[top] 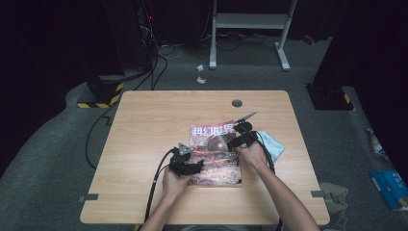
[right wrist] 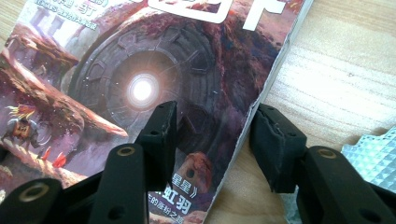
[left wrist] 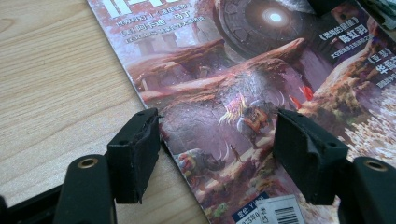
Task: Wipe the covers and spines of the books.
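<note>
A magazine (top: 215, 154) with a reddish fantasy cover lies flat on the wooden table (top: 144, 125). My left gripper (top: 186, 163) rests over its left edge, open; its jaws straddle the edge of the magazine (left wrist: 243, 84), one jaw over bare wood, the other over the cover. My right gripper (top: 242, 136) sits at the magazine's right edge, open; one jaw is over the cover of the magazine (right wrist: 140, 70), the other over the wood beside the edge. Nothing is held in either gripper.
A pale blue cloth (top: 272, 144) lies on the table just right of the magazine, and its textured corner (right wrist: 373, 149) appears near the right jaw. A pen-like object (top: 246, 117) lies behind the magazine. A round cable hole (top: 236, 103) sits near the table's far edge.
</note>
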{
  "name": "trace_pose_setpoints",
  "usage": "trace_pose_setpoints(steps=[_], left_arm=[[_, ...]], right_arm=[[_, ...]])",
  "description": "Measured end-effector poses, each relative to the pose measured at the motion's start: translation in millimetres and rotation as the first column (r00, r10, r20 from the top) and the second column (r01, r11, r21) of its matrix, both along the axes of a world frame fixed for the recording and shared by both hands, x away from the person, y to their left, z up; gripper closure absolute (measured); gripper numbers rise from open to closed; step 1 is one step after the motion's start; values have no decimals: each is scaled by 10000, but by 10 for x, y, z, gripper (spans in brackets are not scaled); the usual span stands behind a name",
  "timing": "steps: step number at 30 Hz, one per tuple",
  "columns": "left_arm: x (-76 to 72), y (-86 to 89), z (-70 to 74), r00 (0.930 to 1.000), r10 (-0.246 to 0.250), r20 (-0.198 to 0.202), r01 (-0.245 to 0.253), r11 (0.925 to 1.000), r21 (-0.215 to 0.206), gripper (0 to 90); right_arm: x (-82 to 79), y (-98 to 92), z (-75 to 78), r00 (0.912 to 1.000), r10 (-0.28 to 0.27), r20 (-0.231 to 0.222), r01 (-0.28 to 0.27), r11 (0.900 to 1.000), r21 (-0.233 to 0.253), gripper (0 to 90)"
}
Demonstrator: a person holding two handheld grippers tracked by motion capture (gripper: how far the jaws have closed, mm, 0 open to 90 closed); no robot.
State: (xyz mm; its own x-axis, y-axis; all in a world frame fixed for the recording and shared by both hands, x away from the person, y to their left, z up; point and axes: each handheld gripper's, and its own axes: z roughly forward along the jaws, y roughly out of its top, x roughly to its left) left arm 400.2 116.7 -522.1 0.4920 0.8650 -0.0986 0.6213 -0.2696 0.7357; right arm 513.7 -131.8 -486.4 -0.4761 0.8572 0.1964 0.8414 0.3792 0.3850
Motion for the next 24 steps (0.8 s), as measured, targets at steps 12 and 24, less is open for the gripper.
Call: trace_pose_setpoints(steps=[12, 24], left_arm=[[10, -18, 9, 10000, 76, -46, -76, 9999, 105, 313], [12, -25, 11, 9999, 164, -52, -163, 9998, 140, 314]], right_arm=[[-82, 19, 130, 9988, 410, 258, -424, 9975, 570, 600], [-183, 71, 105, 9950, 986, 139, -992, 9938, 501, 610]])
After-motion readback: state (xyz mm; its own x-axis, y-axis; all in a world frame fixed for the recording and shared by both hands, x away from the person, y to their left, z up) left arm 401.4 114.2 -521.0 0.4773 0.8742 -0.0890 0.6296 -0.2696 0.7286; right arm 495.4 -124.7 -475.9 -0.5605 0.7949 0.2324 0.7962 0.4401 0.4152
